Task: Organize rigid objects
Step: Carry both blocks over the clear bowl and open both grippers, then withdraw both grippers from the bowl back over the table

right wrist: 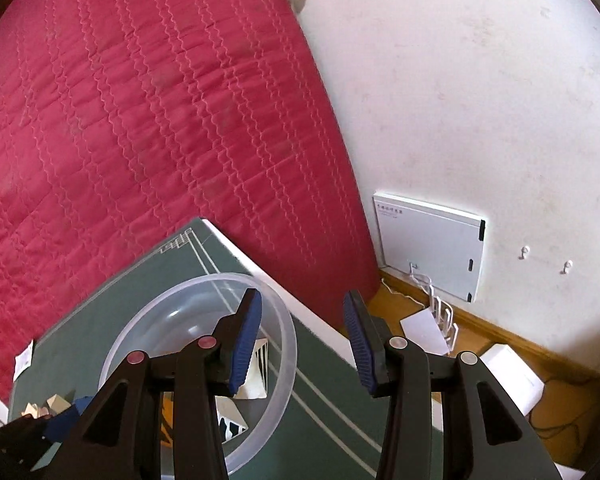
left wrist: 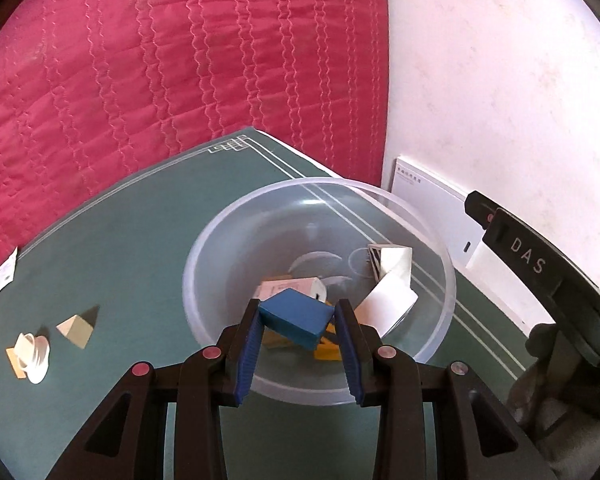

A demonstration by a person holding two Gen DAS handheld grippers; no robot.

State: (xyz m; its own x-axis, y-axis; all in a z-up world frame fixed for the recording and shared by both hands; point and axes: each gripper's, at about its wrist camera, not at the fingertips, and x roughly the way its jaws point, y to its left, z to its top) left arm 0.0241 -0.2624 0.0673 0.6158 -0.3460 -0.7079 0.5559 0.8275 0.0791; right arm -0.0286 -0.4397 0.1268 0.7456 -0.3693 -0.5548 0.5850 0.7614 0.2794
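Note:
My left gripper (left wrist: 299, 309) is shut on a blue block (left wrist: 296, 320), tilted, which hangs just above the clear plastic bowl (left wrist: 236, 205). In the bowl lie a white box with black stripes (left wrist: 392, 260), a second white box (left wrist: 388, 304), a pale cylinder (left wrist: 292, 286) and a yellow piece (left wrist: 328, 350). My right gripper (right wrist: 302, 304) stands open with nothing between its fingers, above the bowl's (right wrist: 148, 300) right rim and the table edge. Its black body (left wrist: 532, 260) shows at the right of the left wrist view.
On the green table top (left wrist: 140, 220), left of the bowl, sit a wooden prism (left wrist: 78, 326) and a white cap (left wrist: 34, 354) on an orange block. A red quilt (left wrist: 180, 60) lies beyond the table. A white panel (right wrist: 428, 240) leans on the wall, with papers and cables on the floor.

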